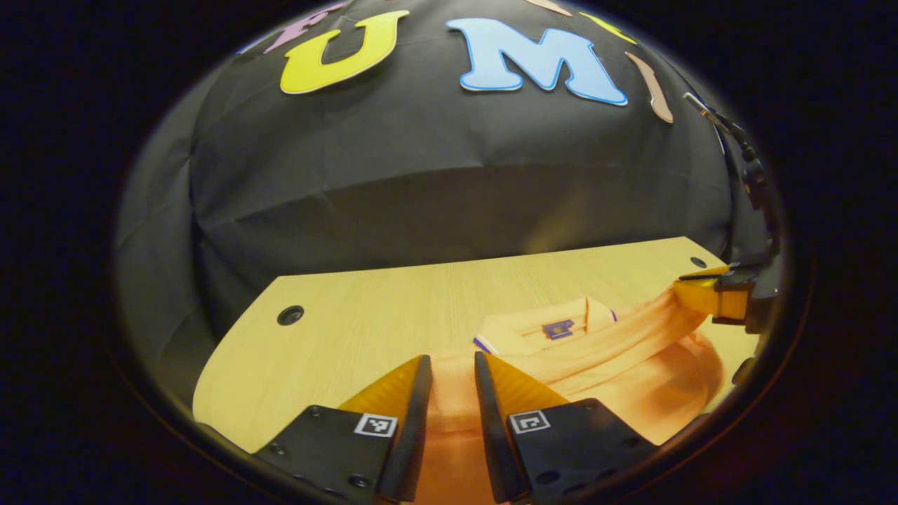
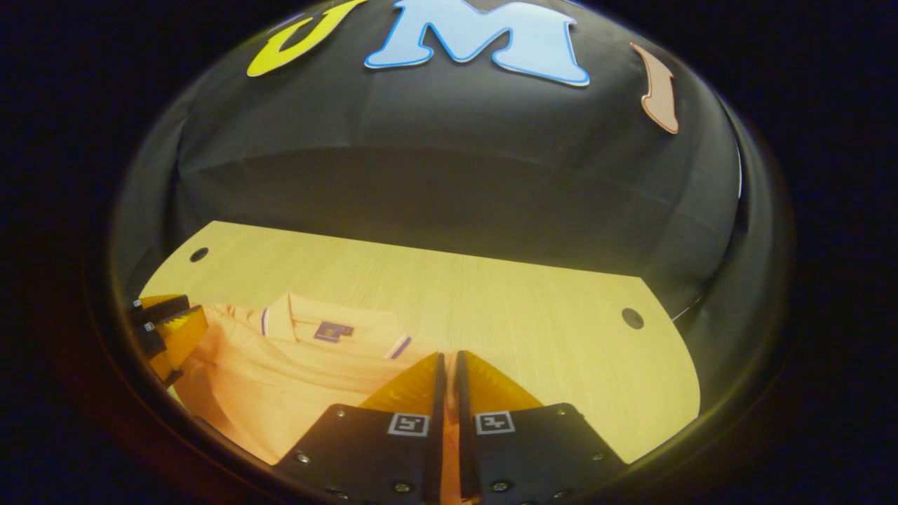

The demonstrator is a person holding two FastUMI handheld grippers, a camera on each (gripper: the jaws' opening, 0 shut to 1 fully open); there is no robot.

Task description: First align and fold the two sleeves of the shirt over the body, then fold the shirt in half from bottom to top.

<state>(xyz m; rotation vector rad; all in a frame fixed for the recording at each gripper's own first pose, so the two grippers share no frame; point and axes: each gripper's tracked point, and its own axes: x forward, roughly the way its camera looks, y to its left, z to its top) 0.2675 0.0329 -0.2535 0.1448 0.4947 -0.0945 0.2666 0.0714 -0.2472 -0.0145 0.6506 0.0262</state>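
Two claws: my left claw [image 1: 452, 382] and right claw [image 2: 446, 379] each clenched on shirt [image 1: 631, 365] cloth.
Shirt: lies collar-up on the bench [image 2: 491, 294].
Bench: pale wood, round holes.
Room: black cloth wall behind.

I can read nothing here: the shirt's [image 1: 631, 365] neck label [image 1: 558, 328] is too small to make out, and my fingers carry only square coded markers [image 1: 375, 425].

Orange shirt [image 1: 631, 372], pale wood table [image 1: 365, 315]

Pale wooden table [image 1: 393, 308], creased black cloth wall [image 1: 435, 175], dim light
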